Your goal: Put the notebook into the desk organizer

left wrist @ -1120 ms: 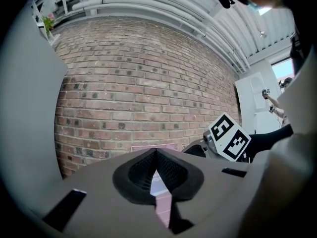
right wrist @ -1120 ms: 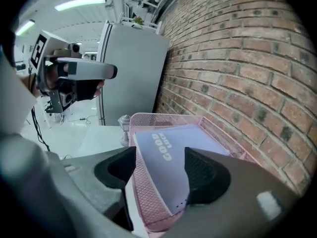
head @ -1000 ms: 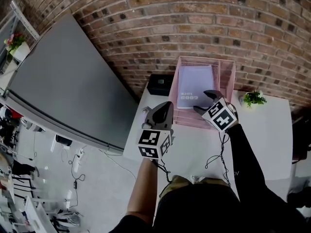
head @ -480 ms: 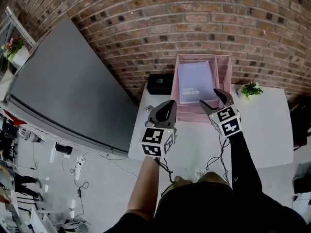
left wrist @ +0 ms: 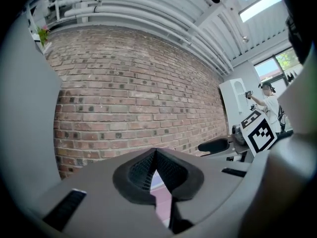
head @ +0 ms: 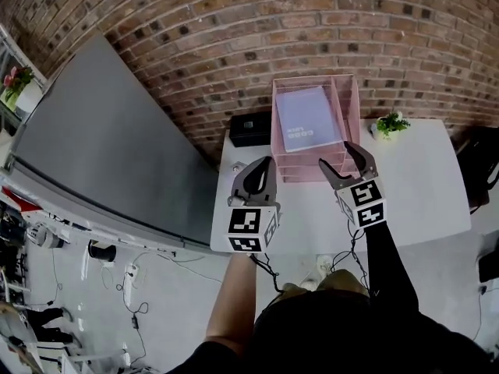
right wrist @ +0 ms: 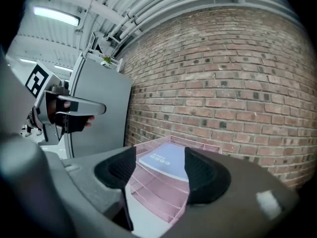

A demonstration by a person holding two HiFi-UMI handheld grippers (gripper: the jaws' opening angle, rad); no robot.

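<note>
The lavender notebook (head: 307, 126) lies flat in the top tray of the pink wire desk organizer (head: 352, 100) against the brick wall. My right gripper (head: 337, 156) hovers open just in front of the organizer's near right corner, with nothing between its fingers. In the right gripper view the notebook (right wrist: 167, 162) and organizer (right wrist: 157, 188) show through the open right gripper (right wrist: 159, 155). My left gripper (head: 260, 170) is shut and empty, held to the left of the organizer above the table's left part. In the left gripper view, the left gripper (left wrist: 155, 153) has its pads pressed together.
The organizer stands on a white table (head: 413, 193). A black box (head: 249, 128) sits left of it and a small potted plant (head: 387, 123) to its right. A tall grey cabinet (head: 101, 131) stands left of the table. Cables hang off the table's near edge.
My right gripper has drawn back a little from the notebook and organizer toward me. The notebook stays in the top tray. The left gripper has hardly moved.
</note>
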